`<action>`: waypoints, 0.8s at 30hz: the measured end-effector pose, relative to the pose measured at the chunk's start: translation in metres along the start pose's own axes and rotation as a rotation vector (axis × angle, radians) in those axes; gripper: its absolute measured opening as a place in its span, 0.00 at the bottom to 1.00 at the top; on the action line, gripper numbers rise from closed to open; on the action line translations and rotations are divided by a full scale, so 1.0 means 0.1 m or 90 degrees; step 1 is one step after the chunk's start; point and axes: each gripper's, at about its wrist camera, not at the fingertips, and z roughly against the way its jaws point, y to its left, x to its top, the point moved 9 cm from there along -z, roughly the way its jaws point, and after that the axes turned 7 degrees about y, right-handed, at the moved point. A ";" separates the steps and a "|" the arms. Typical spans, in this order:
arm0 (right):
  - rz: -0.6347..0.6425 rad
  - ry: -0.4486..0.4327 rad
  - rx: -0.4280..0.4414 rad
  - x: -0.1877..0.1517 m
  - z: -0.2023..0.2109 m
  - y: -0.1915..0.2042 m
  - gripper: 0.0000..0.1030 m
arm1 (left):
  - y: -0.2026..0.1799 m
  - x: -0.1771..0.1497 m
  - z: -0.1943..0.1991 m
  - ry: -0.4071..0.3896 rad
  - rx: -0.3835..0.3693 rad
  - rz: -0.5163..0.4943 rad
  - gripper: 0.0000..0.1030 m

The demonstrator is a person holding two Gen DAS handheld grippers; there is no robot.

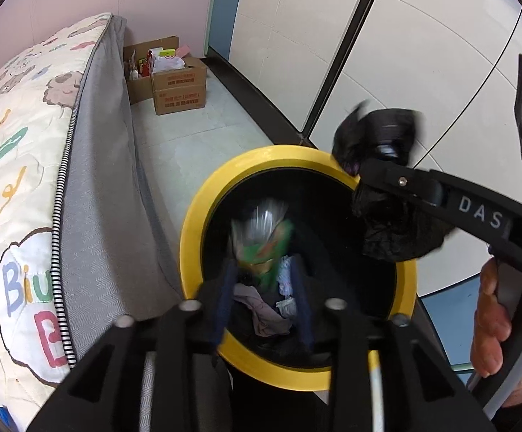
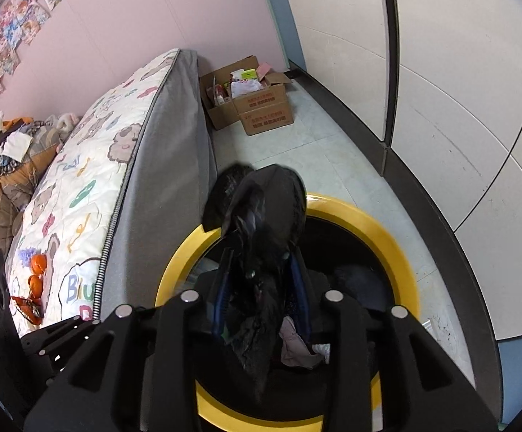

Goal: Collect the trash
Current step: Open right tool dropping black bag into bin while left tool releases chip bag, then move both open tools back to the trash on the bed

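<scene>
pale tiled floor (image 2: 297, 151), pink wall (image 2: 117, 36)

**Where everything sits from my end**

Bin (image 1: 189, 237) stands on the floor just right of the mattress (image 1: 27, 165). Wrappers (image 1: 261, 248) lie inside it. Cardboard boxes (image 1: 178, 86) sit far behind, wall panels (image 1: 405, 54) on my right.

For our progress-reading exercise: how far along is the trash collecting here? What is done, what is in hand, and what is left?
Done: crumpled scraps already lie in the yellow-rimmed bin. In hand: a blurred green wrapper is over the bin, just beyond the fingers of the left gripper, and a black bag sits between the fingers of the right gripper. Left: orange scraps on the bed.
</scene>
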 end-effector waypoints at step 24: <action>0.065 0.003 0.041 0.00 0.10 0.79 0.38 | 1.27 -0.21 0.85 -0.066 0.089 0.115 0.46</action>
